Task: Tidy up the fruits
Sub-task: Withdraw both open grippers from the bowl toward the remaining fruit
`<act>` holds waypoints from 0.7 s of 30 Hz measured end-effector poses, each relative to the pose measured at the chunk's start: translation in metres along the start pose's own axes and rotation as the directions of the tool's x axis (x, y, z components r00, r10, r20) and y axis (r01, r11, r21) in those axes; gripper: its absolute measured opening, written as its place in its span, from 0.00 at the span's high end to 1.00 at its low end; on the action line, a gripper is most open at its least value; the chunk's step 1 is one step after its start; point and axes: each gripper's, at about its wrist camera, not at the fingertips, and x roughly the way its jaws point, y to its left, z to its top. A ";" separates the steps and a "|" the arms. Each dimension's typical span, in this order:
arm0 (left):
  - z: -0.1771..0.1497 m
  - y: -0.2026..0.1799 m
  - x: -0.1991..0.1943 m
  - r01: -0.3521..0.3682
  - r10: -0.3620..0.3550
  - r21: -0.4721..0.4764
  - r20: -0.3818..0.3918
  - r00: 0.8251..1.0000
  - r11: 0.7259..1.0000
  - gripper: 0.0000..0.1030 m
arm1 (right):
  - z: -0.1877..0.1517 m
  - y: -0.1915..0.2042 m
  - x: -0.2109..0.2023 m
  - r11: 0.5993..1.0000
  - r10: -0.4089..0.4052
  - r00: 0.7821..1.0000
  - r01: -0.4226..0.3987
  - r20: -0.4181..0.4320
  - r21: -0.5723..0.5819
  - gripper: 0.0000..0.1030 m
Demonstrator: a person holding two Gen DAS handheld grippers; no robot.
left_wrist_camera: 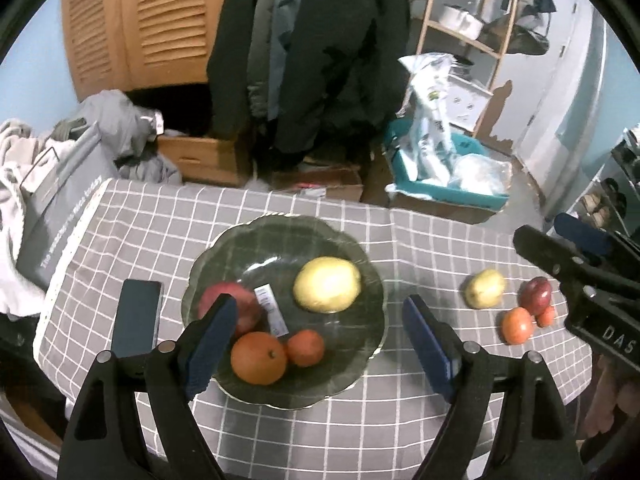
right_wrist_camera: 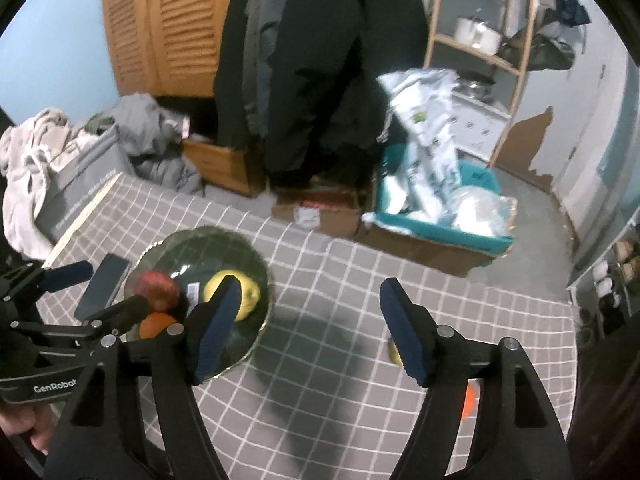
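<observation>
Glass plate [left_wrist_camera: 362, 376] on checked tablecloth [left_wrist_camera: 416, 240]: holds yellow pear [left_wrist_camera: 327, 290], red apple [left_wrist_camera: 244, 304], large orange [left_wrist_camera: 258, 357], small orange [left_wrist_camera: 305, 348]. Loose on cloth, right of plate: small pear [left_wrist_camera: 485, 288], plum [left_wrist_camera: 535, 290], peach [left_wrist_camera: 517, 325]. Phone [left_wrist_camera: 136, 320] left of plate. Left gripper [left_wrist_camera: 316, 344] spread wide above plate, empty. Right gripper [right_wrist_camera: 310, 328] spread wide, empty.

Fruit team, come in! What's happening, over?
Left gripper and right gripper open, empty. Four fruits in glass bowl; four loose fruits wait. Nothing blocking.
</observation>
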 end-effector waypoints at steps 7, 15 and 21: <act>0.006 -0.021 -0.012 0.037 -0.037 0.020 0.029 0.999 0.999 0.16 | -0.002 -0.033 -0.029 0.998 -0.046 0.998 0.044 0.040 0.045 0.29; 0.012 -0.054 -0.026 0.063 -0.067 0.060 0.064 0.996 0.996 0.12 | -0.016 -0.064 -0.059 0.994 -0.093 0.993 0.088 0.078 0.064 0.28; 0.015 -0.079 -0.038 0.074 -0.084 0.100 0.102 0.991 0.992 0.01 | -0.028 -0.092 -0.074 0.988 -0.122 0.989 0.112 0.083 0.108 0.25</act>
